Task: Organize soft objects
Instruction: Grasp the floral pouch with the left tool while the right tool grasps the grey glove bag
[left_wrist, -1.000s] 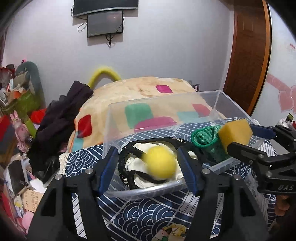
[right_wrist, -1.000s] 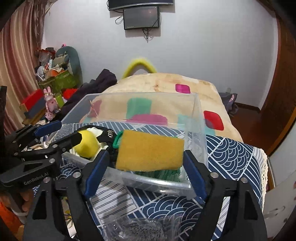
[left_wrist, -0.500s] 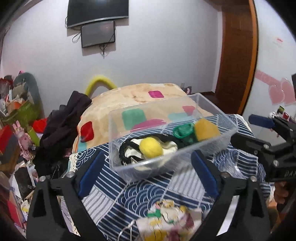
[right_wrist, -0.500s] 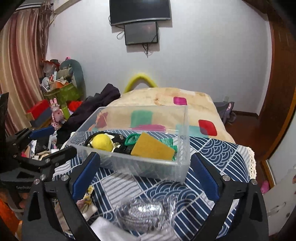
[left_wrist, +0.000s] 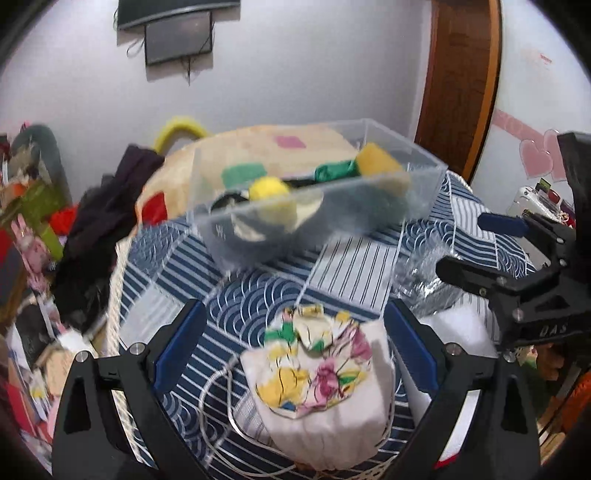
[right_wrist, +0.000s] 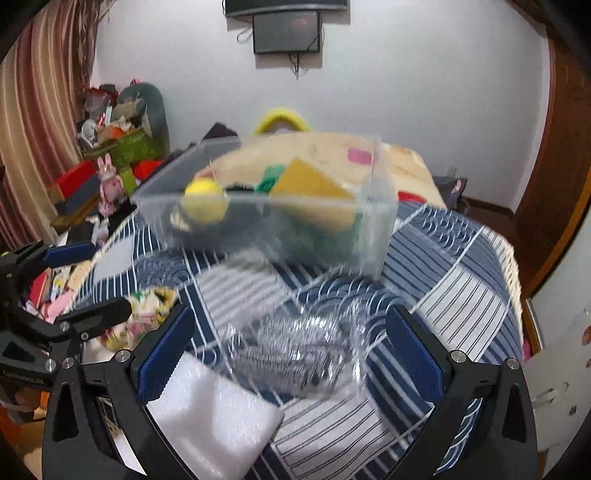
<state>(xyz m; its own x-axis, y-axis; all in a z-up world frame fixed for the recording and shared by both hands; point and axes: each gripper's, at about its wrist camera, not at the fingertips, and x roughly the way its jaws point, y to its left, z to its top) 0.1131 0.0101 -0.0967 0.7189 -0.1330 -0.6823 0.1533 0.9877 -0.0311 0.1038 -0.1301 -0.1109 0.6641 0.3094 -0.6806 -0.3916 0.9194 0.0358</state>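
A clear plastic bin (left_wrist: 421, 173) (right_wrist: 155, 199) stands on the blue patterned cloth and holds a yellow ball (left_wrist: 269, 189) (right_wrist: 204, 199), a yellow sponge (left_wrist: 378, 160) (right_wrist: 310, 192), a green item (left_wrist: 332, 170) and a black-and-white piece. My left gripper (left_wrist: 293, 350) is open and empty, with a floral drawstring pouch (left_wrist: 317, 376) between its fingers' line of sight. My right gripper (right_wrist: 286, 350) is open and empty above a plastic-wrapped metal scourer (right_wrist: 299, 350) and a white foam block (right_wrist: 210, 417).
The table cloth (left_wrist: 354, 266) ends at a lace edge on the left. A patterned blanket (left_wrist: 258, 144) lies behind the bin, dark clothes (left_wrist: 99, 221) to the left, clutter (right_wrist: 110, 155) by the curtain. A wooden door (left_wrist: 461, 74) stands at the right.
Both grippers have let go of the ball and sponge into the bin, opened wide and pulled back and down toward the near table edge, over the pouch, scourer and foam.
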